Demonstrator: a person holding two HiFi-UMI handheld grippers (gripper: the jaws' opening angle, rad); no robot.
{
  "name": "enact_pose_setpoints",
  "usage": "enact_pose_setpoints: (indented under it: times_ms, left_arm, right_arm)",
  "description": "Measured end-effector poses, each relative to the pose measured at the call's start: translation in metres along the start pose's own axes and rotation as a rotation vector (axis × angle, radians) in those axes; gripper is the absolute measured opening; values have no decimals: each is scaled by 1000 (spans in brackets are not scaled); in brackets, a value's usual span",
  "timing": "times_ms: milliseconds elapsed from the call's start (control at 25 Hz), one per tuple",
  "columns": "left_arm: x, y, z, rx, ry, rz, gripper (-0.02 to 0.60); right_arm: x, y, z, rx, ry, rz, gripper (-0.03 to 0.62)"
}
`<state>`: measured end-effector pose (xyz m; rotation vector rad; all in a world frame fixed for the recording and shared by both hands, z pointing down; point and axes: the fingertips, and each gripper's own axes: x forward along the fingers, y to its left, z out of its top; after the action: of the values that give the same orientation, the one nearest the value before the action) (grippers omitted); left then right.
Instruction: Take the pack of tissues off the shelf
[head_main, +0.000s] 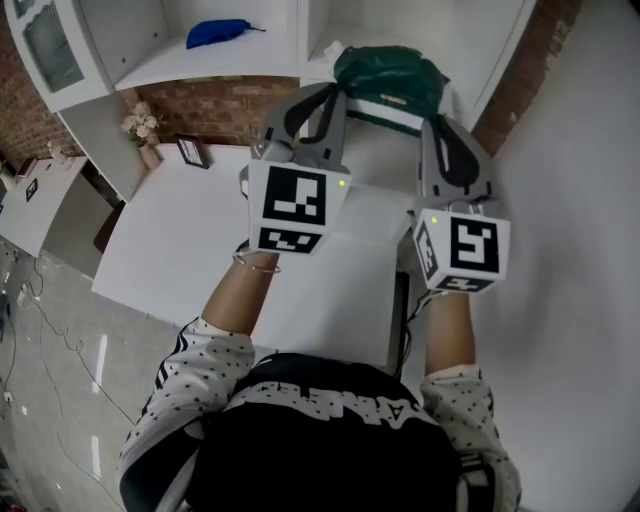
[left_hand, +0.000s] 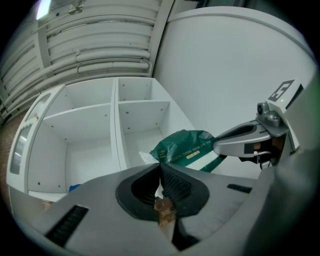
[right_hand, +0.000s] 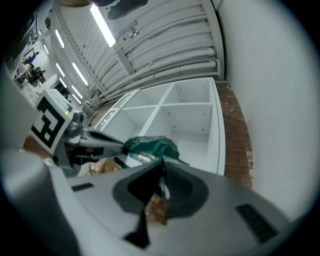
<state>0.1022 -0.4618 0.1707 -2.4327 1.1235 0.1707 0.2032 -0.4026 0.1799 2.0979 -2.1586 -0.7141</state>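
Observation:
The pack of tissues (head_main: 390, 78) is dark green with a white band and hangs in front of the white shelf unit (head_main: 215, 68), between my two grippers. My left gripper (head_main: 338, 92) is shut on the wrapper at its left end. The left gripper view shows the closed jaws meeting at the pack's (left_hand: 187, 147) near corner. My right gripper (head_main: 437, 122) is shut on the pack's right end. Its tip (left_hand: 216, 145) lies against the green wrapper. In the right gripper view the pack (right_hand: 150, 146) sits just past the closed jaws, with the left gripper (right_hand: 112, 142) on its far side.
A blue object (head_main: 218, 32) lies in the shelf's left compartment. Below the shelf stands a white table (head_main: 200, 240) with a small flower vase (head_main: 143, 125) and a picture frame (head_main: 192, 152) at its back edge. There is a brick wall (head_main: 230, 100) behind and a white wall (head_main: 580, 150) at right.

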Motion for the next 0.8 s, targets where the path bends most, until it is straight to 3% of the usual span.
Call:
enact_pose_setpoints:
  times_ms: [800]
  left_arm:
    - [-33,-22,-35,-7,19,0,38]
  right_arm:
    - [-30,24,-35,40,3,6,55]
